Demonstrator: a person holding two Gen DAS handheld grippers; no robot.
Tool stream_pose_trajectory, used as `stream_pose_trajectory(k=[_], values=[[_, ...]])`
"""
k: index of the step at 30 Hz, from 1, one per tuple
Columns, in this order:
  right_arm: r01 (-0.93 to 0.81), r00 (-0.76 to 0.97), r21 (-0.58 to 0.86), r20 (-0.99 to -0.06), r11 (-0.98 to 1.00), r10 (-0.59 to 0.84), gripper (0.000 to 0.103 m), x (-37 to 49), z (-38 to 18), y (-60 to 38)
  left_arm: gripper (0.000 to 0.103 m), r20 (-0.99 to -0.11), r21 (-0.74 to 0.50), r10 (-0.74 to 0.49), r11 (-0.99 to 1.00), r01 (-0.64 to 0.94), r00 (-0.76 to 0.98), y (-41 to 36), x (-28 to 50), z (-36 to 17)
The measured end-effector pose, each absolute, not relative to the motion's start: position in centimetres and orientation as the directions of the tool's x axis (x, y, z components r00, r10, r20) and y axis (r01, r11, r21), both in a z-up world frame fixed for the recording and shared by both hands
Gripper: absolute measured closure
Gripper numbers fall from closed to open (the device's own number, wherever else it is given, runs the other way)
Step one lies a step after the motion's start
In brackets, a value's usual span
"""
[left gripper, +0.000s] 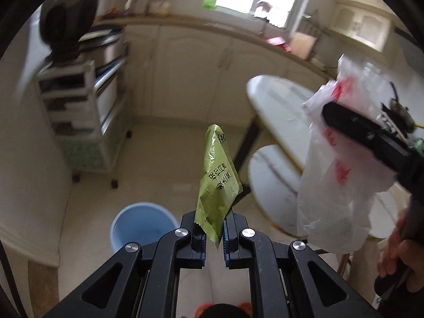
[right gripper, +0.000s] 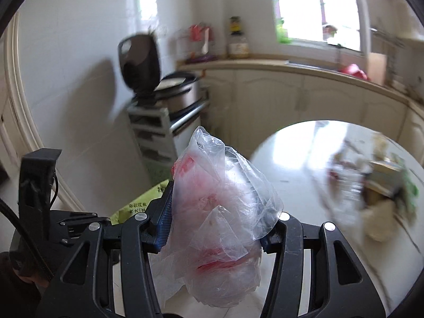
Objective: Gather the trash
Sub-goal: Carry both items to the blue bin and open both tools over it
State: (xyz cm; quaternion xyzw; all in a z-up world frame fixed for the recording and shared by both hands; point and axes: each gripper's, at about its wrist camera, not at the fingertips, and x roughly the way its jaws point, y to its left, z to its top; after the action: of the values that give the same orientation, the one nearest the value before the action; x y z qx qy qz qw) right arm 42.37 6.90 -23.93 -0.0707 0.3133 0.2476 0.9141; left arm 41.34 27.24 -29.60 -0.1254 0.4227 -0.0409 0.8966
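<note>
My left gripper [left gripper: 213, 234] is shut on a green foil wrapper [left gripper: 216, 185] with black print, which stands up from the pads over the floor. A light blue bucket [left gripper: 141, 225] sits on the floor below and to the left of it. My right gripper [right gripper: 216, 218] is shut on a crumpled clear plastic bag [right gripper: 222, 212] with red print. That same bag [left gripper: 341, 159] and the right gripper's black body appear at the right of the left wrist view. A corner of the green wrapper [right gripper: 137, 206] shows left of the bag in the right wrist view.
A round white table [right gripper: 304, 175] carries more blurred litter and a box [right gripper: 384, 180]. A white stool [left gripper: 273, 185] stands under it. A wheeled drawer cart [left gripper: 79, 111] with a cooker stands by the wall. Cream cabinets [left gripper: 201, 66] and a window line the far side.
</note>
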Motion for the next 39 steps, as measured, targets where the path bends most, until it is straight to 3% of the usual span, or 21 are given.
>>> stream_pose_trajectory(k=[8, 12, 14, 19, 28, 29, 32, 39], values=[[-0.522, 0.613, -0.011, -0.701, 0.853, 0.365, 0.054, 47.5, -32.2, 14.2, 0.095, -0.859, -0.260, -0.150, 0.952, -0.163, 0.490, 31.9, 48.9, -38.3], [-0.508, 0.554, 0.025, -0.756, 0.861, 0.349, 0.054, 50.4, -36.9, 15.3, 0.086, -0.904, -0.229, -0.115, 0.943, -0.241, 0.411, 33.6, 53.6, -42.3], [-0.505, 0.529, 0.035, -0.776, 0.862, 0.342, 0.054, 51.5, -38.8, 16.1, 0.075, -0.922, -0.225, -0.112, 0.934, -0.278, 0.370, 34.3, 55.4, -43.7], [-0.493, 0.490, 0.054, -0.807, 0.869, 0.328, 0.054, 53.3, -42.4, 17.2, 0.063, -0.925, -0.215, -0.080, 0.916, -0.340, 0.370, 35.8, 57.1, -44.7], [-0.501, 0.424, 0.132, -0.824, 0.855, 0.376, 0.049, 54.5, -45.1, 20.1, 0.057, -0.910, -0.162, 0.035, 0.887, -0.433, 0.412, 37.9, 49.4, -42.5], [-0.501, 0.423, 0.135, -0.824, 0.855, 0.378, 0.043, 54.4, -45.0, 20.4, 0.056, -0.908, -0.163, 0.039, 0.885, -0.436, 0.418, 37.6, 48.7, -42.2], [-0.501, 0.444, 0.130, -0.810, 0.856, 0.383, 0.005, 53.9, -44.1, 20.8, 0.053, -0.894, -0.162, 0.054, 0.885, -0.436, 0.444, 36.9, 47.3, -40.9], [-0.497, 0.556, 0.124, -0.714, 0.859, 0.425, 0.003, 50.9, -37.1, 19.5, 0.050, -0.836, -0.165, 0.097, 0.894, -0.416, 0.540, 34.2, 41.3, -34.4]])
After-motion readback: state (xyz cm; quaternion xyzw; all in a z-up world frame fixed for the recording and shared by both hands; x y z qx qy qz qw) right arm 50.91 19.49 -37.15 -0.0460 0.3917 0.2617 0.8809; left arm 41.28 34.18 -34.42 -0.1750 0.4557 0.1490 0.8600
